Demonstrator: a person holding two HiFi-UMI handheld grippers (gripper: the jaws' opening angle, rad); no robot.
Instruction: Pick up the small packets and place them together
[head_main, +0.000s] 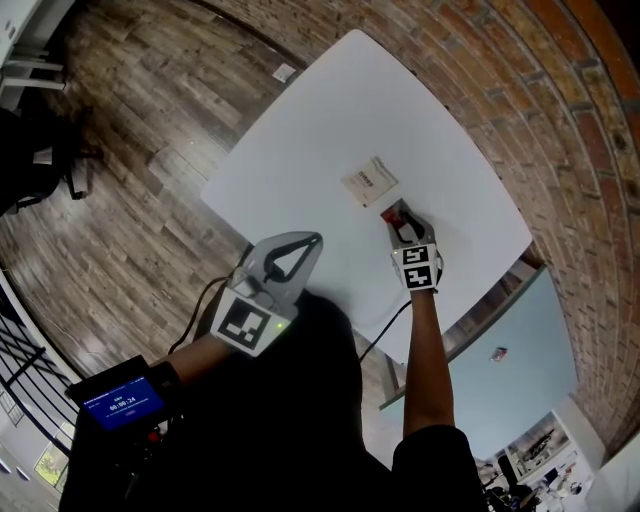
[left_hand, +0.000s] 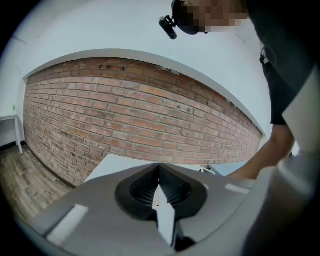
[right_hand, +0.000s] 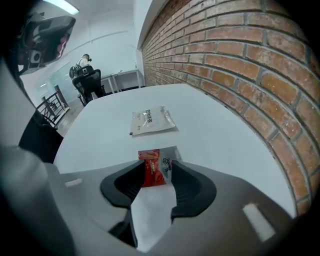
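A white table (head_main: 330, 130) with rounded corners stands on a wooden plank floor (head_main: 130, 150), one side close along a red brick wall (head_main: 560, 110). Just beside the table, along the same wall, lies a pale blue tabletop (head_main: 530, 340) with a small object (head_main: 498, 353) on it. A black office chair (head_main: 30, 160) sits well apart from the table on the floor, and a black railing (head_main: 20, 350) runs nearby. A small device with a lit blue screen (head_main: 125, 403) shows low in the head view. The right gripper view shows white desks (right_hand: 122, 77) against the brick far off, and a ceiling light strip (right_hand: 62, 6)
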